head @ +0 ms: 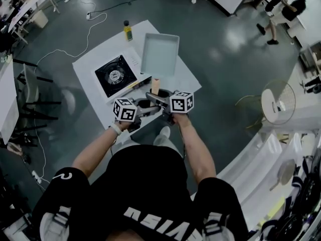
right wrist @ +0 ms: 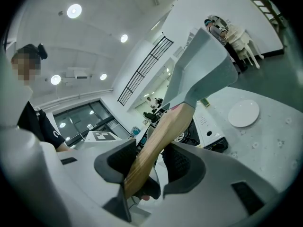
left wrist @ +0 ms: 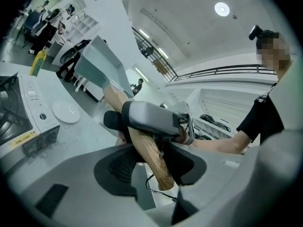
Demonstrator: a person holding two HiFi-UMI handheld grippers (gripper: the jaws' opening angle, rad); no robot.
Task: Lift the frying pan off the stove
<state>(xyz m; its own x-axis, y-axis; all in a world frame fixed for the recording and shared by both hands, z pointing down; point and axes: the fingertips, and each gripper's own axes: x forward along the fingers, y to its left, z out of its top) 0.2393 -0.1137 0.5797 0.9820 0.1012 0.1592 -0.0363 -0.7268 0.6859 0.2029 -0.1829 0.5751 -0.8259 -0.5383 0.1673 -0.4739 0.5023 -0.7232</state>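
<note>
Clamping the wooden handle (head: 155,86) of the frying pan (head: 160,54) from both sides with left gripper (left wrist: 150,167) and right gripper (right wrist: 143,167), each pair of jaws pressed onto the wood. Held off the stove (head: 116,76), just to its right, over the white table (head: 90,64), handle pointing near.

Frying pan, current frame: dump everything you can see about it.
The rectangular grey frying pan is shallow, with low walls and an empty, matte, metal-looking inside. A straight light wooden handle runs from its near edge toward the person. The left tool and the right tool are both clamped on that handle from opposite sides. The pan is off the black-topped portable gas stove, held in the air to its right over the white table. Nothing else touches it.
</note>
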